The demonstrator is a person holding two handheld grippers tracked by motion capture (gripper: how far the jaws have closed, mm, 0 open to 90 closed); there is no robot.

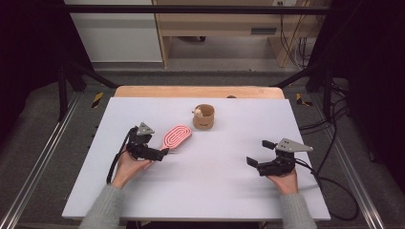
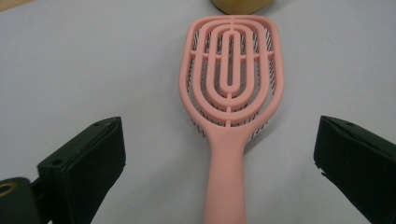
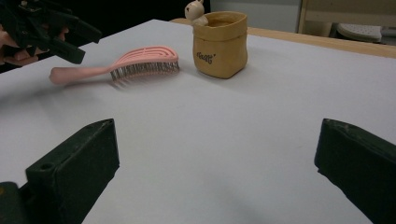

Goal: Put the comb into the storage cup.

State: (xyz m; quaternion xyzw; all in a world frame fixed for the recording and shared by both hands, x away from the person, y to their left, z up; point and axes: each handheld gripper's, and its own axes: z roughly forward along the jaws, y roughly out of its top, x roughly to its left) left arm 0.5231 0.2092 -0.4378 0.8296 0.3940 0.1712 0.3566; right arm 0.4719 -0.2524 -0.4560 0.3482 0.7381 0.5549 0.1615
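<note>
Pink hairbrush (image 2: 231,84) lay toward the desk's (image 1: 215,191) far-left part near the cup (image 1: 204,117), its handle between the left gripper's (image 1: 162,153) wide-open jaws, so closing seemed next.

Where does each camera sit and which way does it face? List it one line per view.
High view: above the person's side, looking forward and down on the table; both forearms, left claw, right claw.
Left gripper view: on the left claw, facing the pink hairbrush between open jaws.
Right gripper view: on the right claw, facing across the table.
Shared: the hairbrush and tan pot.
</note>
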